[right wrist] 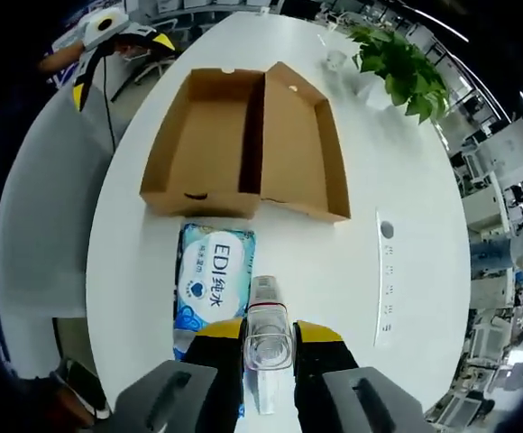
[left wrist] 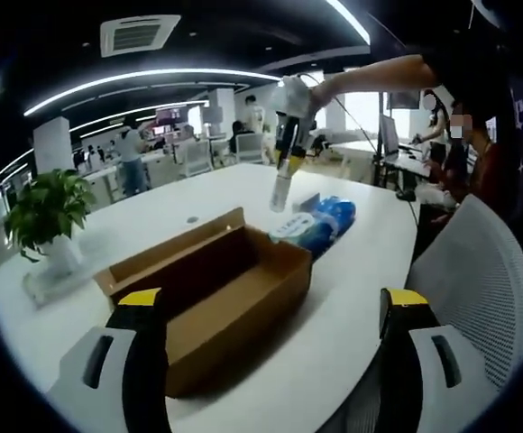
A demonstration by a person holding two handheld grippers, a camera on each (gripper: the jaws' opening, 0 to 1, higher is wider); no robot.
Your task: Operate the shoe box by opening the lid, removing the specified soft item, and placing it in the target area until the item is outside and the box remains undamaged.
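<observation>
In the right gripper view the right gripper (right wrist: 269, 347) is clenched on a clear plastic bottle (right wrist: 268, 338), its yellow-tipped jaws pressed against both sides of it, high above the white table (right wrist: 406, 162). Just beyond the bottle lies the soft item — a blue tissue pack (right wrist: 213, 275) — flat on the table outside the shoe box (right wrist: 243, 144), close to the box's near wall. The cardboard box sits open, lid folded back beside the tray. Farther off stands a potted plant (right wrist: 401, 68), and the left gripper (right wrist: 117, 32) shows at the table's far edge. In the left gripper view the left gripper (left wrist: 270, 311) is released, jaws wide apart with nothing between them, short of the open box; beyond it the tissue pack, then the bottle hanging in the other gripper — office desks and people behind.
</observation>
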